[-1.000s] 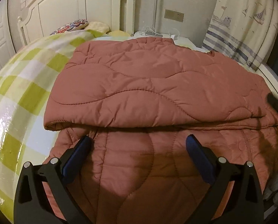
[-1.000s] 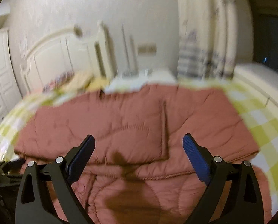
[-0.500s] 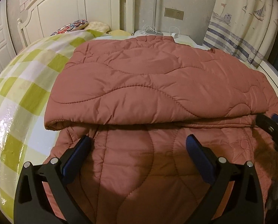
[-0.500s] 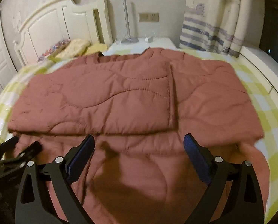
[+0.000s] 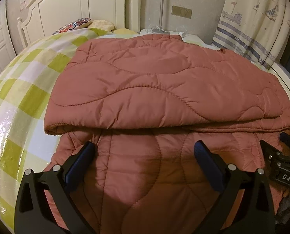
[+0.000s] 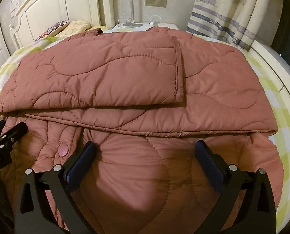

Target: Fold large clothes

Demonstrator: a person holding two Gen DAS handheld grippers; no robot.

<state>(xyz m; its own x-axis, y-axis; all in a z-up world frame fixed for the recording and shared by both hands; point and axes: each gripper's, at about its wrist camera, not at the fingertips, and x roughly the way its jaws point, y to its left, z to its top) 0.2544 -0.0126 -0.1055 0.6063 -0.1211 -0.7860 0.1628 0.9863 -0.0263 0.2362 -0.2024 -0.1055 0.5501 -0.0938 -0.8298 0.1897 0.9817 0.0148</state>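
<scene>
Pink quilted jacket (image 5: 156, 89) spread flat on the bed (image 5: 18, 89), right under and ahead of both tongs. Left tongs (image 5: 145, 161) gaping wide over the near, lower layer, nothing pinched between the blue pads (image 5: 80, 161). Right tongs (image 6: 145, 160) same deal, jaws opening out wide, only loose fabric below them, not gripped. Folded-over upper layer with its near edge just ahead of both sets of fingertips, running across the whole view. On top of that, a smaller folded panel (image 6: 109, 74) ending in a stitched vertical edge, ahead and a bit right of centre from the right tongs. Snap button (image 6: 64, 149) just left of the right tongs' left pad. Right tongs peeking in at the right edge of the left view, left tongs at the left edge of the right view, so close side by side over the same hem.

Plenty of green-checked bedspread free left of the left tongs and right of the right tongs. Further ahead: white headboard (image 5: 82, 5), pillows (image 5: 76, 24), nightstand (image 6: 145, 25) with cables, striped curtain (image 5: 254, 29) off to the right. Nothing lying on the jacket itself.
</scene>
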